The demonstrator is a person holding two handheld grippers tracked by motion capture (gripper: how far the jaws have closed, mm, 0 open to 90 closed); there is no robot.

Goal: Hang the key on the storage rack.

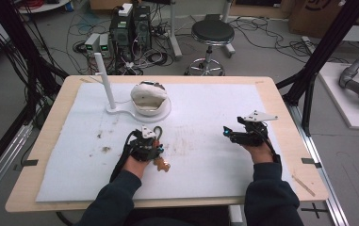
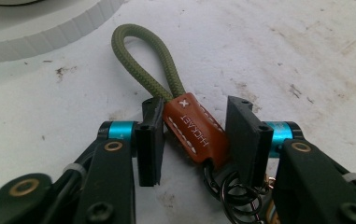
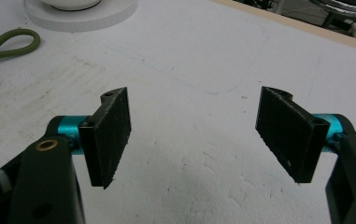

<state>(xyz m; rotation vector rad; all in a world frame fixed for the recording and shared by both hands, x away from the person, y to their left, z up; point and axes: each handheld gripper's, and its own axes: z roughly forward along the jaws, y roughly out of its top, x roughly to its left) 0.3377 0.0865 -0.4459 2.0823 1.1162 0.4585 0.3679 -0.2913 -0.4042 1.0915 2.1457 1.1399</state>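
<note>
Two tongs worked over the white-covered bench [image 1: 262, 155]. The left tongs [image 2: 193, 140] straddled a keychain's brown leather tab [image 2: 195, 133], jaws part open, one touching it, seemingly to pinch there and leave the olive cord loop [image 2: 144, 53] free. The right tongs [image 3: 196, 135] gaped wide, empty, apart.

An olive-green braided cord loop [image 2: 143, 56] is joined to a tan-brown leather tab [image 2: 195, 133] stitched and lettered in white. Black fingers [image 3: 110, 135] are carried on turquoise pins. A white, brown-stained sheet [image 1: 205, 155] is laid over the pale wood counter [image 1: 54, 110]. A white stand [image 1: 109, 94] is seen.
</note>
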